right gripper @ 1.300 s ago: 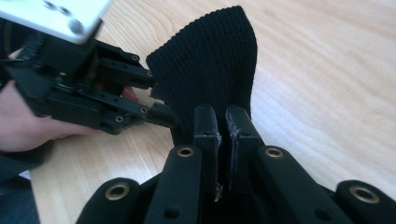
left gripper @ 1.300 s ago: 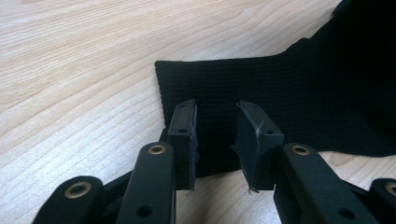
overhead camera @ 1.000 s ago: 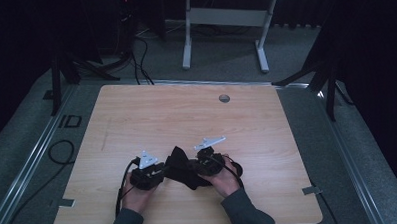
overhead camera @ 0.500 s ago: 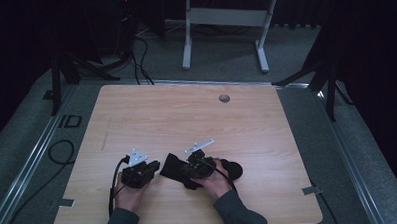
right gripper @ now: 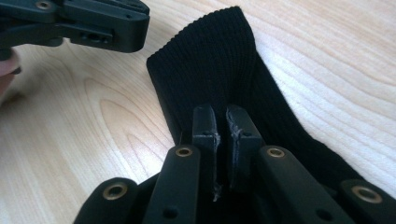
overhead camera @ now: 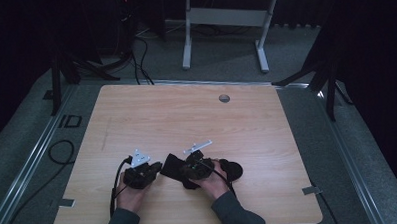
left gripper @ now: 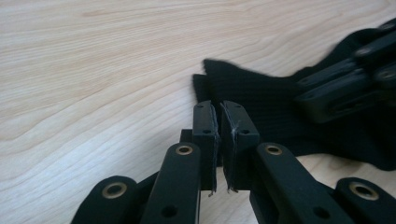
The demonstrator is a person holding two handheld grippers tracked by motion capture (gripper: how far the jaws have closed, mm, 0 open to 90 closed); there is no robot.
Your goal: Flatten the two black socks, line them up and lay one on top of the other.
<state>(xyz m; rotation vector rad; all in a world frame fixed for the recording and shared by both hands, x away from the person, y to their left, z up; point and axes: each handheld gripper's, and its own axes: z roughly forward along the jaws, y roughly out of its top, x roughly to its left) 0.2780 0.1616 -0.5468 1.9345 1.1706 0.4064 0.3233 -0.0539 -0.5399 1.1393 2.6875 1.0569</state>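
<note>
A black ribbed sock (overhead camera: 229, 170) lies flat near the front edge of the wooden table (overhead camera: 186, 117), cuff to the left. My left gripper (overhead camera: 156, 168) is shut, its tips at the cuff's corner (left gripper: 271, 102). No fabric shows between the pads (left gripper: 205, 126). My right gripper (overhead camera: 182, 166) is shut too and rests over the middle of the sock (right gripper: 210, 60), pointing toward the cuff. In the right gripper view the left gripper (right gripper: 93, 23) shows at the top left. In the left gripper view the right gripper (left gripper: 345, 88) lies on the sock at the right.
A round cable hole (overhead camera: 224, 98) sits near the table's far edge. Metal rails (overhead camera: 33, 158) run along both sides of the table, and a black cable (overhead camera: 57, 149) loops on the floor at the left. A grey desk frame (overhead camera: 223, 16) stands behind.
Both hands have slid a little to the left. The right gripper has moved along the sock toward its cuff. The sock has barely shifted.
</note>
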